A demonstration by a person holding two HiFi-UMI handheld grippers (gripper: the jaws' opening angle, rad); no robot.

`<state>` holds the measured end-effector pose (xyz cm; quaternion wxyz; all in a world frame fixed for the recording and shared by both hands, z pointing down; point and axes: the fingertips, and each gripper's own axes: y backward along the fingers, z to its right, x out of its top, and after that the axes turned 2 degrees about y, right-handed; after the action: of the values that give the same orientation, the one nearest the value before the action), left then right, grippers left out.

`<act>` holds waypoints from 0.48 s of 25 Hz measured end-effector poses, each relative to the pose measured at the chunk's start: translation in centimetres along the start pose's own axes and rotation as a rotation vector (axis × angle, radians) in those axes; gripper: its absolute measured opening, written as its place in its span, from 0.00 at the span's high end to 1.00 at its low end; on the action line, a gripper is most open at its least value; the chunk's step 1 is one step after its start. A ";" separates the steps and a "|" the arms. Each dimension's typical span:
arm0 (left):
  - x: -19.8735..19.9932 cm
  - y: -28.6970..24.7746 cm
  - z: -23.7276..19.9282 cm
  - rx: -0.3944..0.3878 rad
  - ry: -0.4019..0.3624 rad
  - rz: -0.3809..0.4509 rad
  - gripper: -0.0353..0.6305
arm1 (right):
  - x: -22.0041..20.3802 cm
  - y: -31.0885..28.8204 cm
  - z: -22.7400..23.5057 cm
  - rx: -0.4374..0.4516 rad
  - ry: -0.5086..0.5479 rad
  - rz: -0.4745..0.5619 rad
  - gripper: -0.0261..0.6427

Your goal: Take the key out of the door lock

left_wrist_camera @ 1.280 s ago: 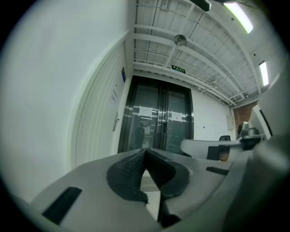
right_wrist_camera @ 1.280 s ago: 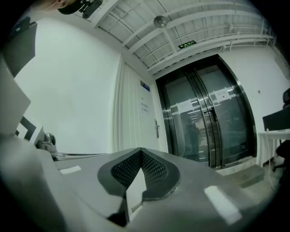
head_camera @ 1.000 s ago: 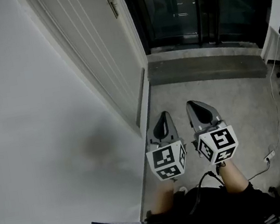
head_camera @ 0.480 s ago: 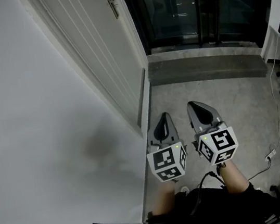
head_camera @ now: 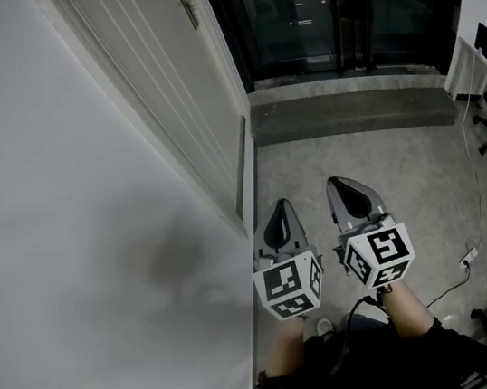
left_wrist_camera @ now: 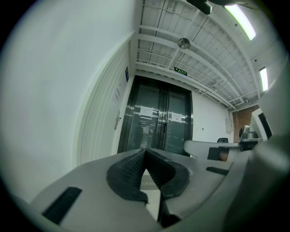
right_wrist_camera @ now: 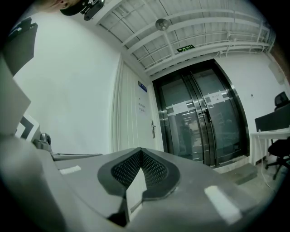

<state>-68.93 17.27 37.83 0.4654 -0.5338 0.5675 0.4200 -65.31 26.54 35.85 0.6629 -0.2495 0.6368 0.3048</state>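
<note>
Two handheld grippers sit side by side at the lower centre of the head view. The left gripper [head_camera: 280, 204] and the right gripper [head_camera: 334, 184] both have their jaws closed tip to tip, with nothing between them. Each has smooth grey plastic jaws lined with dark pads of fine ribbed rubber. Each also carries one white cube printed with black square markers, the left cube [head_camera: 289, 287] and the right cube [head_camera: 379, 255].

One white door [head_camera: 179, 107] with long vertical grooves runs up the left of centre. Its single slim metal handle [head_camera: 186, 0] is at the top of the frame, well apart from both grippers. The lock and key are too small to make out there.

A pair of dark glass doors [head_camera: 323, 2] fills the top right. The floor [head_camera: 375, 159] is mottled grey concrete, and the wall [head_camera: 47, 229] on the left is plain white.
</note>
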 end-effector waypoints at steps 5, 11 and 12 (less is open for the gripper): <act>-1.3 0.1 -0.6 -0.019 0.008 -0.033 0.95 | -1.5 0.1 -0.3 -0.031 -0.007 -0.035 0.96; -1.7 -1.1 -1.5 -0.013 0.025 -0.035 0.95 | -2.0 -1.2 0.1 -0.043 0.007 -0.045 0.96; -1.8 -1.4 -1.8 -0.010 0.028 -0.036 0.95 | -2.0 -1.5 0.2 -0.043 0.010 -0.046 0.96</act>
<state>-67.70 15.82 39.95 0.4624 -0.5521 0.5620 0.4069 -64.12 25.49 37.79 0.6609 -0.2796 0.6277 0.3017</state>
